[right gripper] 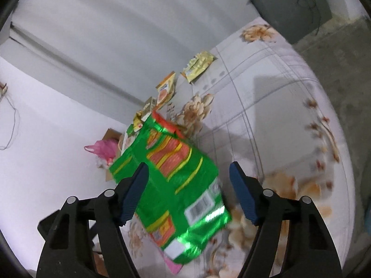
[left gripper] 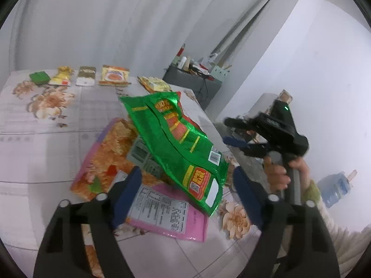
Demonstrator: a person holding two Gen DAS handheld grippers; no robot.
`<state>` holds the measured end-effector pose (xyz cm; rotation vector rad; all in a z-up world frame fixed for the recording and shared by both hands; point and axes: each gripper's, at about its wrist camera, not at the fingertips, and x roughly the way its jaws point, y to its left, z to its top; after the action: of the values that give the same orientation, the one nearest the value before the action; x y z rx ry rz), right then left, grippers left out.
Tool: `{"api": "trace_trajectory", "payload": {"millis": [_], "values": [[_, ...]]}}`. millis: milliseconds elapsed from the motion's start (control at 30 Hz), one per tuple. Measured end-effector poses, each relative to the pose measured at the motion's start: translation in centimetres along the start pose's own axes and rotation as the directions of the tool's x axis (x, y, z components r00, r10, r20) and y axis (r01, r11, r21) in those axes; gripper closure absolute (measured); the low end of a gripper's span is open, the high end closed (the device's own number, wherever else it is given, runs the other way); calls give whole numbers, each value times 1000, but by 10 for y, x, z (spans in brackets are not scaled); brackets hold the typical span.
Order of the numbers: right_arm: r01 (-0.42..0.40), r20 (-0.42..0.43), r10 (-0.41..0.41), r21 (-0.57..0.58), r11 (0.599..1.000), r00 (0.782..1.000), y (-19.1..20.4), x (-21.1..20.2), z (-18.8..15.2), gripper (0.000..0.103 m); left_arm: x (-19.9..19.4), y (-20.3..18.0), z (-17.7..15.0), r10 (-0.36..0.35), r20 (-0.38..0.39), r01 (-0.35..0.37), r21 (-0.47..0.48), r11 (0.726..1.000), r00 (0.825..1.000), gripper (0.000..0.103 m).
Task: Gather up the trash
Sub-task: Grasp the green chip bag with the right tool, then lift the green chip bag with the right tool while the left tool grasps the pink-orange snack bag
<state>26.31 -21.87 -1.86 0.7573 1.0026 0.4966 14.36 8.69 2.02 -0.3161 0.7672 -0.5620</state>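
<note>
Blue-padded fingers (left gripper: 126, 191) of the left gripper (left gripper: 185, 192) stood nearest the lens in the left wrist view, spread wide, with no pad seen pressing on anything. Between them, toward 12 o'clock, a shiny green snack bag (left gripper: 176, 143) hung tilted above the flowered tablecloth (left gripper: 46, 120); what held it up could not be told. Under it lay a pink and orange noodle wrapper (left gripper: 102, 159) and, at 6 o'clock of the green bag, a pink wrapper (left gripper: 167, 217) with its printed label up. At 11 o'clock, along the far edge of the cloth, sat a row of small packets (left gripper: 85, 76), with a yellow packet (left gripper: 154, 84) set a little apart. At 3 o'clock the right gripper (left gripper: 234, 132) reached in, carried by a hand (left gripper: 276, 173); its fingers stood apart. Beyond the table at 1 o'clock, a dark grey box (left gripper: 192, 81) held bottles and oddments, too small to name.

From the right wrist view, the right gripper's (right gripper: 189, 192) blue pads (right gripper: 134, 194) stood spread on either side of the green snack bag (right gripper: 171, 180), and the blur left it unclear whether the left pad touched the foil. At 10 o'clock of the bag, off the table, a pink plastic bag (right gripper: 104, 149) lay in an open cardboard box (right gripper: 111, 136).
</note>
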Motion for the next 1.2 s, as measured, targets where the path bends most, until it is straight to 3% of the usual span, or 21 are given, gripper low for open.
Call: {"api": "trace_trajectory", "payload": {"millis": [133, 300, 533, 800, 967, 1200], "values": [[-50, -71, 51, 17, 999, 996, -5, 22, 17, 36, 25, 0, 3, 25, -50, -26, -14, 1000, 998, 41], [-55, -169, 54, -2, 998, 984, -4, 46, 21, 40, 52, 0, 3, 57, -103, -58, -5, 998, 993, 57], [-95, -171, 92, -8, 995, 981, -2, 22, 2, 67, 62, -7, 0, 52, -132, -50, 21, 999, 990, 65], [-120, -114, 119, -6, 993, 986, 3, -38, -50, 68, 62, -25, -4, 0, -146, 9, 58, 998, 989, 65], [-123, -89, 124, 15, 992, 988, 2, -65, -92, 68, 59, -29, -12, 11, -152, 3, 86, 996, 988, 65], [-106, 1, 106, 67, 992, 994, -8, -59, -72, 50, 55, -12, -10, 65, -138, -60, 42, 997, 988, 65]]}}
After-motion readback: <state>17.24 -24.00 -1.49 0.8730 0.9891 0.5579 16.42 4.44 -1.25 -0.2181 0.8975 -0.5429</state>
